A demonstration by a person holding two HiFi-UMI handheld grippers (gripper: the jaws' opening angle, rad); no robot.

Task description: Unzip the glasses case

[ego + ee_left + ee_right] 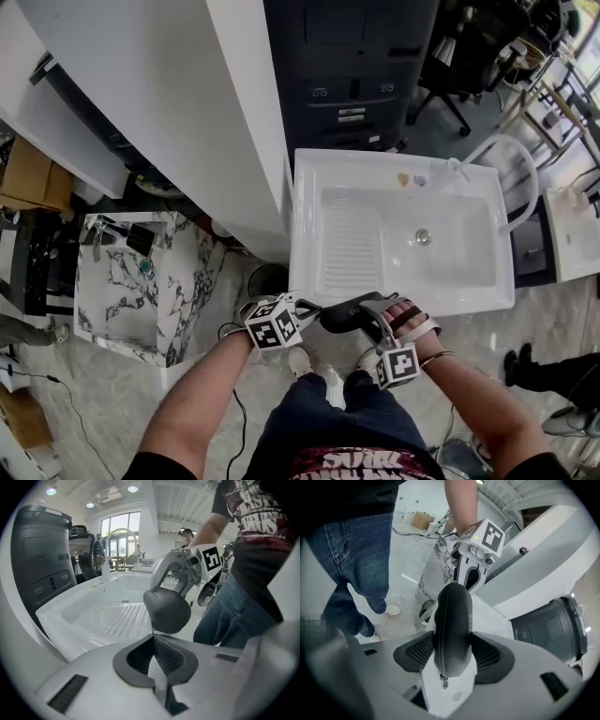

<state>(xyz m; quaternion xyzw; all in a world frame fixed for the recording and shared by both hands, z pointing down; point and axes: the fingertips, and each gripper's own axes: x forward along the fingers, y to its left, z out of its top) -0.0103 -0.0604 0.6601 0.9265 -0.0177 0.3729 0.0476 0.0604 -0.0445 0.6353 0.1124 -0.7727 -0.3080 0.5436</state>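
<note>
Frame centre: the right gripper (452,654) jaws clamped the glasses case (452,616) steady; the left gripper (153,639) jaws, closed, apparently pinched its thin tab (152,629) for pulling.

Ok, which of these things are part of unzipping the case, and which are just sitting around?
In the job: black oval zipped glasses case, clamped in the right gripper; left gripper, shut, at its other end.
Just lying about: white sink basin; marble-patterned block; dark grey cabinet; brown cardboard box.
</note>
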